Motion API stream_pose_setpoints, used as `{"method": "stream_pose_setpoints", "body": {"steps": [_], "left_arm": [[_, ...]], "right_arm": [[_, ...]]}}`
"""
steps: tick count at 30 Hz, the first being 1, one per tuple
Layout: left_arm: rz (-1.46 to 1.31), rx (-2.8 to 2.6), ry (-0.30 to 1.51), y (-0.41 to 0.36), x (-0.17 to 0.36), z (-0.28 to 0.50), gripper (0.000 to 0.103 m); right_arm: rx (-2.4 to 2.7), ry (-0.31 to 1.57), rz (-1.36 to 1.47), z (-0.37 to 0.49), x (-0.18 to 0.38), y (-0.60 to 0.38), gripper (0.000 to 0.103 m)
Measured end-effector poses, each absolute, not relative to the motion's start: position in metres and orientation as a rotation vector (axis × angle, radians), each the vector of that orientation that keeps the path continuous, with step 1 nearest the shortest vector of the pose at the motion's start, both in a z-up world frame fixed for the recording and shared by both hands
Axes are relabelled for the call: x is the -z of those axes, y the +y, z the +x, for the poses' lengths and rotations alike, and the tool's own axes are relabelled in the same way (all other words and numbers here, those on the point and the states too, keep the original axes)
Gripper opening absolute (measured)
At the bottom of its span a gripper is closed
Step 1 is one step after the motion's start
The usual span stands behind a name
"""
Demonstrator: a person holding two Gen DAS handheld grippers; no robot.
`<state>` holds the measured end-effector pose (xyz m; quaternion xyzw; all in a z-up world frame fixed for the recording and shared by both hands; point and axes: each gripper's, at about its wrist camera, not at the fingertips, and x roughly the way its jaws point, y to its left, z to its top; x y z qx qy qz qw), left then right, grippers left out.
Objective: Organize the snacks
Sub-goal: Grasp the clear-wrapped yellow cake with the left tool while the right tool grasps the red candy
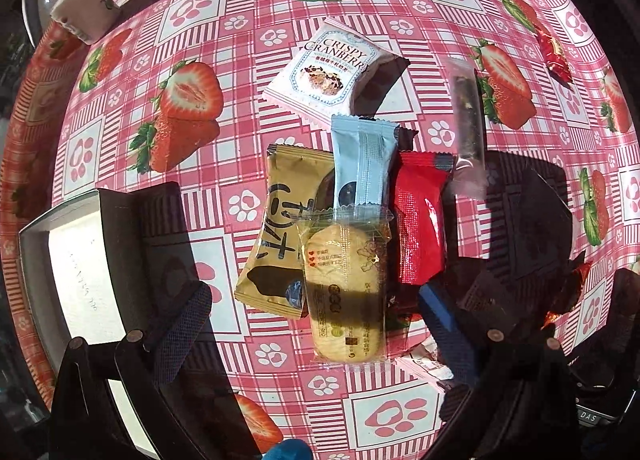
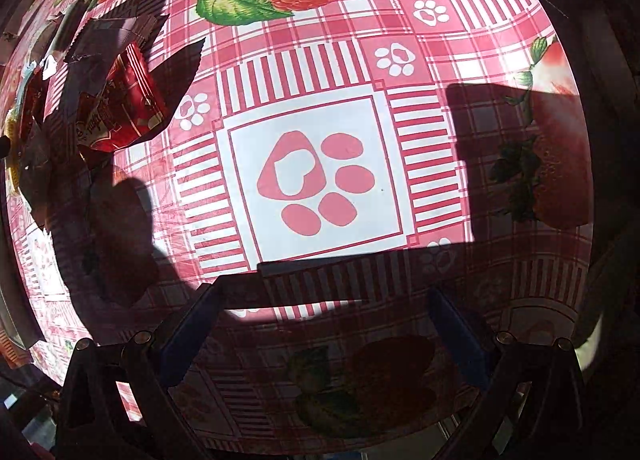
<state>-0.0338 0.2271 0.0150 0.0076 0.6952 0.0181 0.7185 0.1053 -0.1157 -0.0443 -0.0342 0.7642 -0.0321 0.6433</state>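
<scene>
Several wrapped snacks lie in a heap on the strawberry tablecloth (image 1: 240, 39). A clear-wrapped round biscuit (image 1: 344, 292) is nearest, between the wide-apart fingers of my left gripper (image 1: 316, 332), which is open and not touching it. Around it lie a gold packet (image 1: 280, 232), a light blue packet (image 1: 362, 163), a red packet (image 1: 420, 219), a white Crispy Cranberry packet (image 1: 324, 71) and a clear-wrapped dark bar (image 1: 468, 127). My right gripper (image 2: 324, 336) hangs open over bare tablecloth (image 2: 312, 179), with a red wrapped snack (image 2: 124, 103) far to its left.
An open box (image 1: 72, 260) with a white inside and dark walls sits at the left, beside my left finger. A small white-capped jar (image 1: 80, 7) stands far left at the table's edge. A red candy (image 1: 554, 55) lies apart at the far right.
</scene>
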Motion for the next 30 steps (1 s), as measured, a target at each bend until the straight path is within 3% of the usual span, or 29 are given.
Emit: {"method": "stream_pose_setpoints", "body": {"steps": [7, 15, 30], "left_arm": [[0.002, -0.047, 1.604, 0.251, 0.009, -0.045, 0.103], [-0.059, -0.022, 1.544, 0.281, -0.009, -0.030, 0.103], [0.061, 0.041, 1.617, 0.197, 0.010, -0.024, 0.103]], "right_arm": [[0.064, 1.758, -0.052, 0.101, 0.040, -0.114, 0.103], [-0.002, 1.755, 0.028, 0.107, 0.046, -0.120, 0.103], [0.051, 1.749, 0.011, 0.112, 0.048, -0.118, 0.103]]}}
